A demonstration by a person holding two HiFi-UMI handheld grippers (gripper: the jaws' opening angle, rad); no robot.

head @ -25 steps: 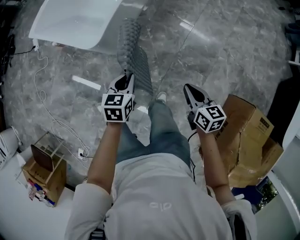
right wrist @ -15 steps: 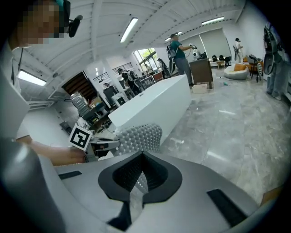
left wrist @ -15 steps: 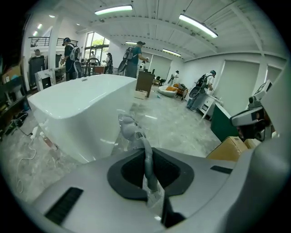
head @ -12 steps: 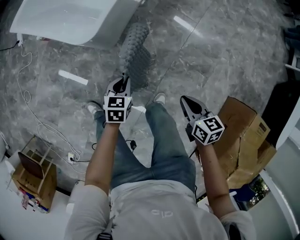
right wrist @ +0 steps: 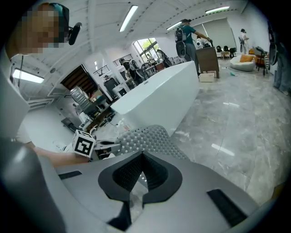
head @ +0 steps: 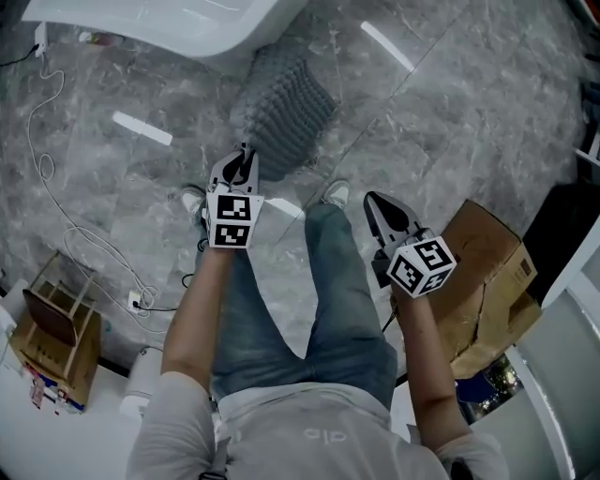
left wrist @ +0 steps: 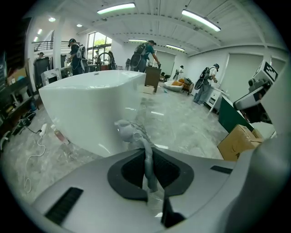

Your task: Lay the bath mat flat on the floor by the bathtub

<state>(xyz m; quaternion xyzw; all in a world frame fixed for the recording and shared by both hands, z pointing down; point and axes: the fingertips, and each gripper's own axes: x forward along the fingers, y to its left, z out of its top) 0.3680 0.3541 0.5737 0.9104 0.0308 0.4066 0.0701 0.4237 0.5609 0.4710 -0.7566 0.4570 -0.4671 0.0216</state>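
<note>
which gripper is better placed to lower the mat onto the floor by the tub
Left, probably. The left gripper is shut on an edge of the bath mat, which is bunched beside the bathtub. The right gripper is shut on nothing and sits apart from the mat, nearer the cardboard box.

Bath mat: grey, dotted bumps, just ahead of left claw
Bathtub: plain white
Floor: grey marble, pale veins
Box: brown, beside right claw

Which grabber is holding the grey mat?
The left gripper: it pinches an edge of the bath mat. The right gripper is shut on nothing.
</note>
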